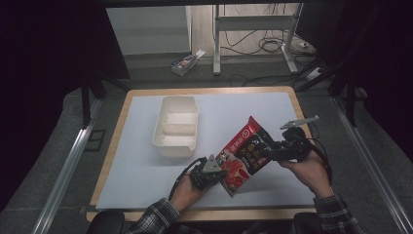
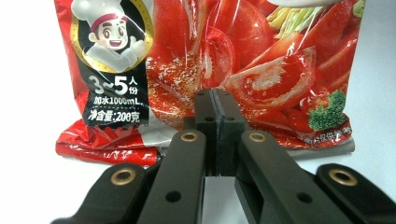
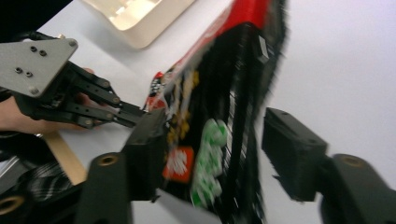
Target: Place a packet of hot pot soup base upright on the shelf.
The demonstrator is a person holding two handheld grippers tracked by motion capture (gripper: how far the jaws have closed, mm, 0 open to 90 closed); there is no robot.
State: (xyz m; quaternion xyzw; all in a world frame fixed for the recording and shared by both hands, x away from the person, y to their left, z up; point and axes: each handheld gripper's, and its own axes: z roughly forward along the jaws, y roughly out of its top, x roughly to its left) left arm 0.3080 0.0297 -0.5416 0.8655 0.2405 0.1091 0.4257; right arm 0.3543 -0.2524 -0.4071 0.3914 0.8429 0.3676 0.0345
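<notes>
The left gripper (image 1: 210,171) has its jaws pressed together on the lower edge of a red sauce pouch (image 1: 245,155); in the left gripper view the black pads meet on the pouch (image 2: 243,70) just above its bottom seal, a pinch on flat film that gives a firm anchor without crushing the contents. The right gripper (image 1: 290,145) has its jaws spread to either side of the pouch's upper part; in the right gripper view the pouch (image 3: 219,116) stands edge-on between the two pads, one pad close against its face and the other apart from it, so this gripper appears to be bracketing the pouch rather than clamping it, though motion blur leaves the contact uncertain. Held this way, the pouch hangs tilted above the desk (image 1: 146,161), its bottom corner low near the left hand and its top raised toward the right hand, a posture that keeps the film taut between two supports and probably suits a transfer or an opening of the top seal. A cream compartmented tray (image 1: 177,126) sits well apart on the white mat, behind and to the left of the pouch, lying empty and open upward, plausibly as a receiving container.
</notes>
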